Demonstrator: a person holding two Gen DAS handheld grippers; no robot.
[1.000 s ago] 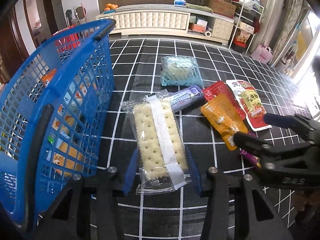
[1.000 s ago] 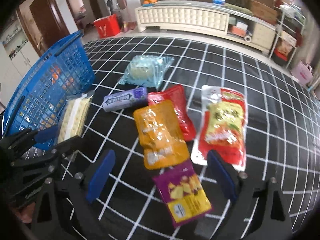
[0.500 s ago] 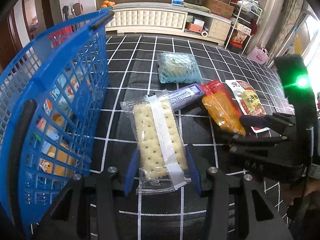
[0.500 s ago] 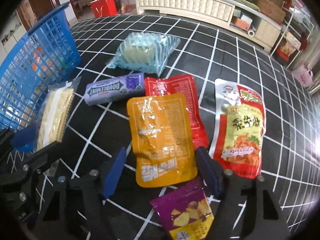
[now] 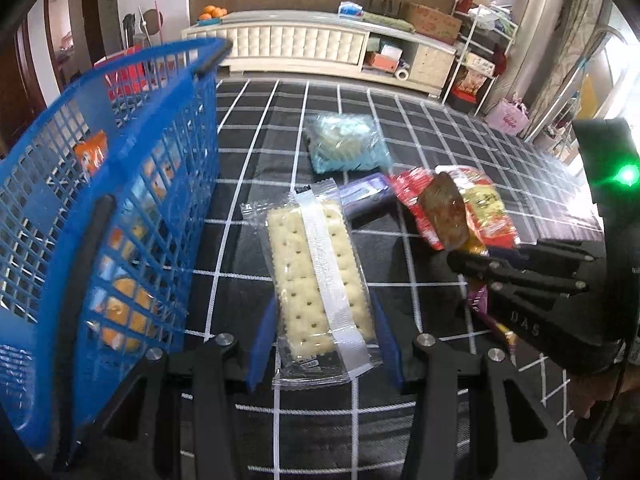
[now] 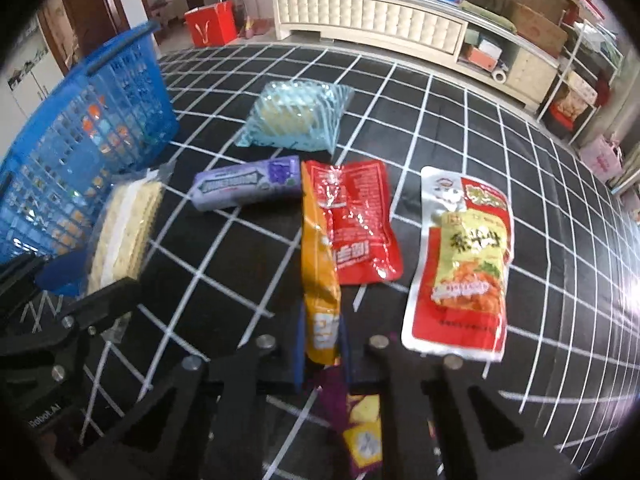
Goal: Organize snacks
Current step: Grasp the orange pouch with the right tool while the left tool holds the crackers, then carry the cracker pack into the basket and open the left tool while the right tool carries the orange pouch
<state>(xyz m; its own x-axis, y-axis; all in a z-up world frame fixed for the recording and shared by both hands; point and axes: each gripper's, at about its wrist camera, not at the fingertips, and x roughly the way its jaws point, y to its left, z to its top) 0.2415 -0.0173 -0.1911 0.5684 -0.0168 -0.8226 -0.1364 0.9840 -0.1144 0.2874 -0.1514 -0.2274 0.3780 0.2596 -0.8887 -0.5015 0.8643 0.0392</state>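
The right hand-held gripper (image 6: pixel 320 354) is clamped on the bottom edge of the orange pouch (image 6: pixel 318 256), which stands on edge; a thin, slick edge could slide out on lifting. The purple packet (image 6: pixel 360 428) lies under its jaws at 6 o'clock and may snag. The left hand-held gripper (image 5: pixel 324 344) grips the cracker pack (image 5: pixel 320 276); a tighter squeeze could crack them. The blue basket (image 5: pixel 132 184) at 10 o'clock leans and might tip if its rim is knocked.
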